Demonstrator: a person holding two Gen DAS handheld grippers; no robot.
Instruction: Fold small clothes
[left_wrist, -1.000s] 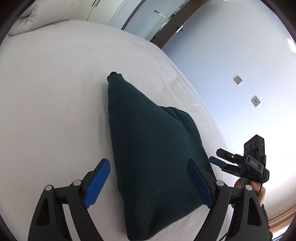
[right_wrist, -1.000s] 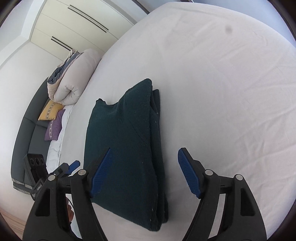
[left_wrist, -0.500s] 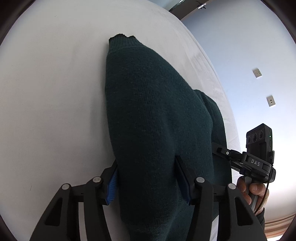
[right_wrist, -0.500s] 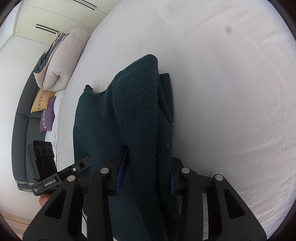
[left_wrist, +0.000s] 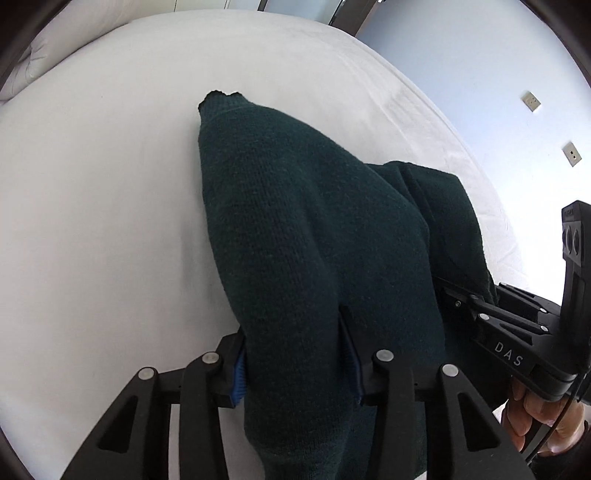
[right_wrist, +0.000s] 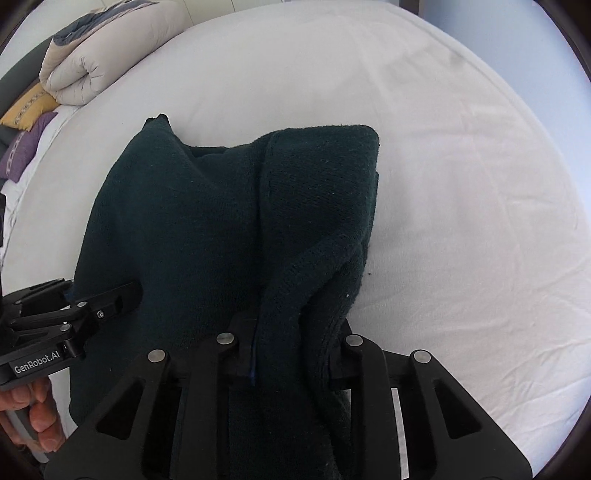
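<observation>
the left gripper (left_wrist: 295, 354) has its blue-padded fingers (left_wrist: 239, 380) narrowed onto a thick bunched fold of the dark green sweater (left_wrist: 314, 229), and the jaws are closing further, with the knit filling the whole gap between them. the right gripper (right_wrist: 291, 354) is drawn in tighter, its jaws closing too, pinching a thinner ridge of the same sweater (right_wrist: 221, 221) at the near hem.

the sweater lies on the white bed (left_wrist: 92, 203), directly ahead of both pairs of fingers, its long axis running away from them toward the far end, where a small cuff or collar tip (left_wrist: 219, 99) pokes out. both grippers grip the near edge side by side, the left on the bulkier half, the right on the half with a folded flap lying over it (right_wrist: 325, 166). neither is clearly nearer; each shows at the edge of the other's view, just beside it.

so the coming move, as i judge it, turns on carrying this near edge forward along that long axis, over the far end, with both hands level so the fold lands square
</observation>
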